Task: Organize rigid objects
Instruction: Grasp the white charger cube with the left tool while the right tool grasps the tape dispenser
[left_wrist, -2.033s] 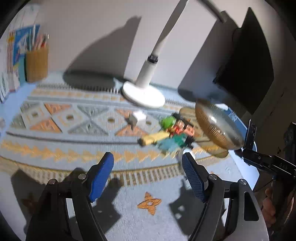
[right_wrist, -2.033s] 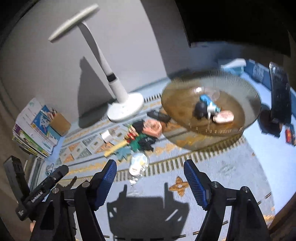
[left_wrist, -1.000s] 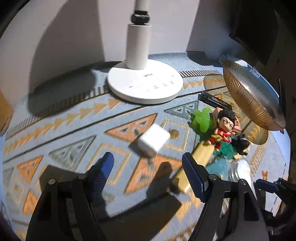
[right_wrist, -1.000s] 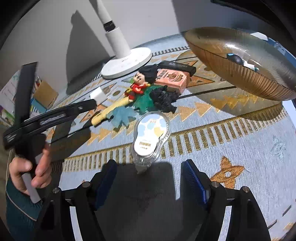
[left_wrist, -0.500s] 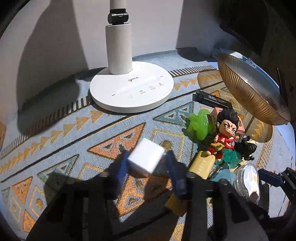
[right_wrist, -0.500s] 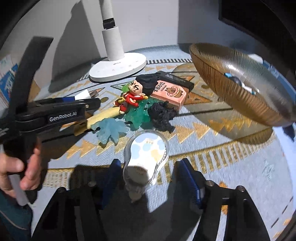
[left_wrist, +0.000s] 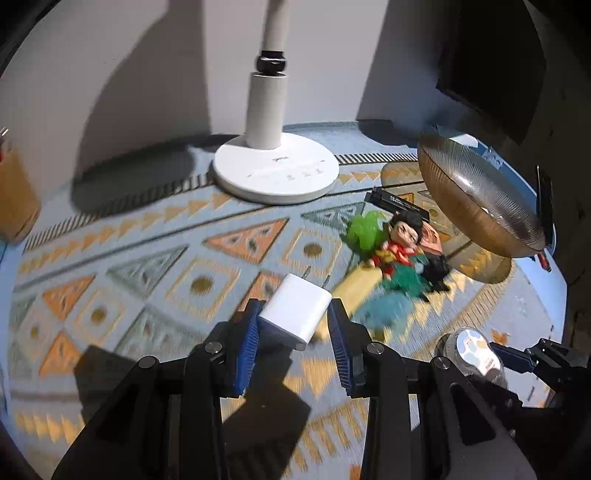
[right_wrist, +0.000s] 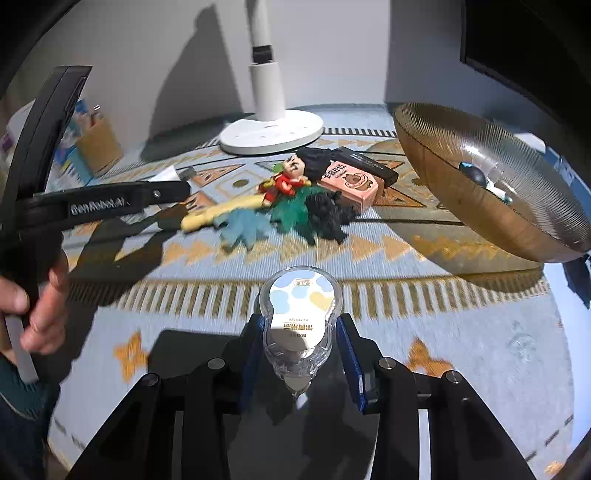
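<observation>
Blue ribbed pads of my left gripper (left_wrist: 293, 341) are clamped on a white plug adapter (left_wrist: 295, 314), a smooth rounded block with two metal prongs pointing away from me, tilted and lifted clear of the patterned mat (left_wrist: 155, 258).

My right gripper (right_wrist: 300, 363) is closing its jaws on a clear plastic blister pack (right_wrist: 299, 321). The pack sits between the blue pads, its rounded end forward and a card with pale blue and yellow blobs inside. The pads look pressed against its sides.

Ahead of it on the woven mat lies a loose heap: a small figurine (right_wrist: 286, 179) in red with black hair, a pink box (right_wrist: 349, 186), a flat black box (right_wrist: 365, 164), a yellow stick-shaped piece (right_wrist: 218, 212), soft-looking green, teal and black shapes. To the right, a ribbed amber glass bowl (right_wrist: 461, 192) stands tilted, with a few small items inside. Behind the heap stands a white lamp (right_wrist: 271, 129) with a round base.

My left hand (right_wrist: 35, 314) grips the other gripper's handle at the left edge.
</observation>
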